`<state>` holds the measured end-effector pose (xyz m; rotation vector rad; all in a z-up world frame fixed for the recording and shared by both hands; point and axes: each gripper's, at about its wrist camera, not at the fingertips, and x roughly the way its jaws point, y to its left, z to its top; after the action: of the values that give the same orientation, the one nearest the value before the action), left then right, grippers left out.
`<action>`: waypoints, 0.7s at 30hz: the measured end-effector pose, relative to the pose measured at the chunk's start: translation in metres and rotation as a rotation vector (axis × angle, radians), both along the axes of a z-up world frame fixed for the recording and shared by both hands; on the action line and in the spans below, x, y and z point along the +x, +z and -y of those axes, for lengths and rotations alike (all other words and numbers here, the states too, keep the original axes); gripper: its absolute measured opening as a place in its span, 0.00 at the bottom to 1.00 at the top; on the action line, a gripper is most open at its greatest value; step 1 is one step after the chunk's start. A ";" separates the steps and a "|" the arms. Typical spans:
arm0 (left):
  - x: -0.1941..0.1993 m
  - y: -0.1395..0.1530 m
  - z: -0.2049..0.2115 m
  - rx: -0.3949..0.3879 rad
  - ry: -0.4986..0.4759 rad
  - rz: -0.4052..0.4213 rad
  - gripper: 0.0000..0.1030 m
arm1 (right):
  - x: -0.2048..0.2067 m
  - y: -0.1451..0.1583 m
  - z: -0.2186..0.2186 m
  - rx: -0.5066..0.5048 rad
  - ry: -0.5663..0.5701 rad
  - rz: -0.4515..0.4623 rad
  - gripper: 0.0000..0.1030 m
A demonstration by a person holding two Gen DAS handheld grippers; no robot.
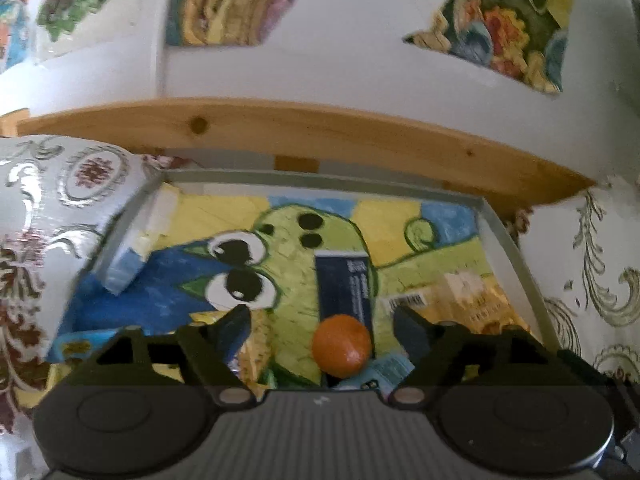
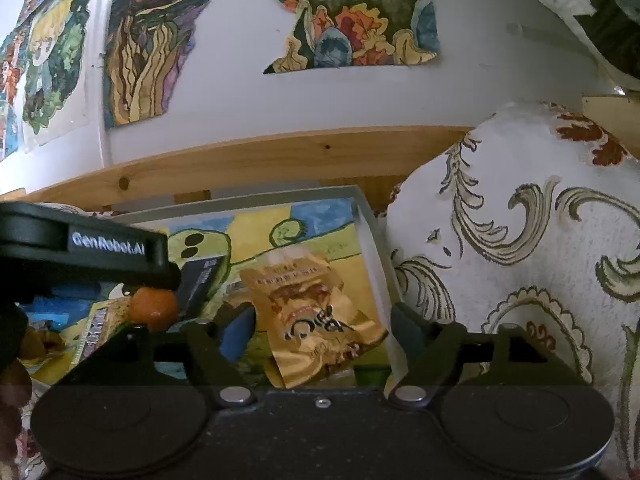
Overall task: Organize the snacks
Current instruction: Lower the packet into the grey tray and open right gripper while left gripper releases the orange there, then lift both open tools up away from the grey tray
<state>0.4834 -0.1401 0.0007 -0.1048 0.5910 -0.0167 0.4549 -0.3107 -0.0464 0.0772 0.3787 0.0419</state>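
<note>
With both grippers spread and empty, the left gripper (image 1: 322, 320) should be lowered squarely over the small orange fruit (image 1: 341, 345) lying in the painted tray (image 1: 502, 232) and closed gently so it is not squashed, while the right gripper (image 2: 320, 320) hangs apart above the gold snack packet (image 2: 316, 316).

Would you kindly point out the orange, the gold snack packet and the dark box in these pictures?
orange (image 1: 341, 345), left wrist view, middle of the fruit.
gold snack packet (image 2: 316, 316), right wrist view, middle of its printed face.
dark box (image 1: 344, 284), left wrist view, middle of its top face.
</note>
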 end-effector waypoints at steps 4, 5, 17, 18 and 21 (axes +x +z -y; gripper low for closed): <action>-0.009 0.011 -0.009 -0.016 0.047 0.022 0.92 | -0.008 0.009 0.000 0.004 -0.005 0.025 0.87; -0.013 0.014 -0.012 -0.021 0.060 0.028 0.93 | -0.011 0.012 0.000 0.003 -0.010 0.034 0.89; -0.065 0.046 -0.036 -0.052 0.135 0.114 0.99 | -0.050 0.058 0.009 0.051 -0.051 0.103 0.97; -0.070 0.049 -0.037 -0.056 0.136 0.121 0.99 | -0.055 0.063 0.008 0.050 -0.050 0.110 0.98; -0.086 0.055 -0.041 -0.065 0.140 0.133 0.99 | -0.068 0.075 0.004 0.047 -0.043 0.125 0.99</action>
<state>0.3971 -0.0989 0.0559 -0.2066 0.4490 0.0926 0.3864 -0.3150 0.0285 0.1281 0.2507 0.0132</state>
